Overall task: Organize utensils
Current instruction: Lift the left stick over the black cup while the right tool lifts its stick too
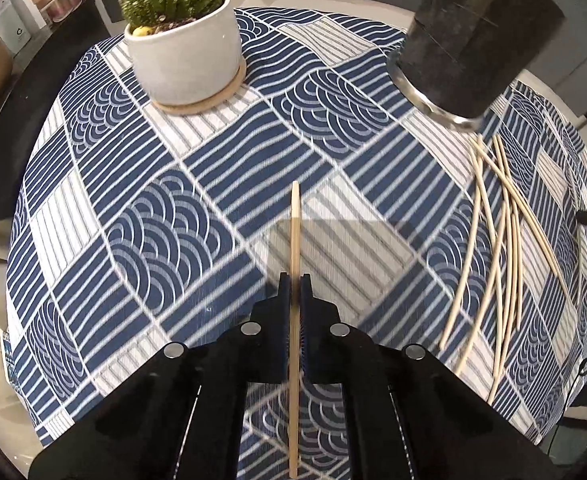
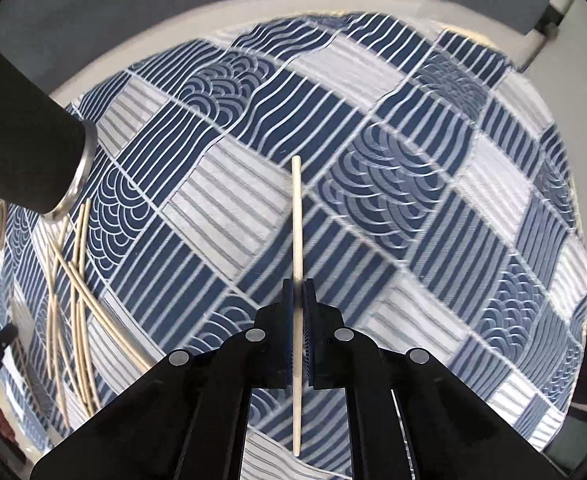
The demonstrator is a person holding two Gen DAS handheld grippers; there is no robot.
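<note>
Grippers, left [image 1: 294, 280] and right [image 2: 299, 284], point steeply down, each clamping a chopstick.

dark holder [image 1: 477, 32] — top cropped, cloth [image 2: 373, 200] motion-blurred

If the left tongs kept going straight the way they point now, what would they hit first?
Probably the patterned tablecloth: the left tongs, shut on a chopstick, point steeply down at bare cloth. That chopstick's tip would touch first; depth is unclear.
</note>
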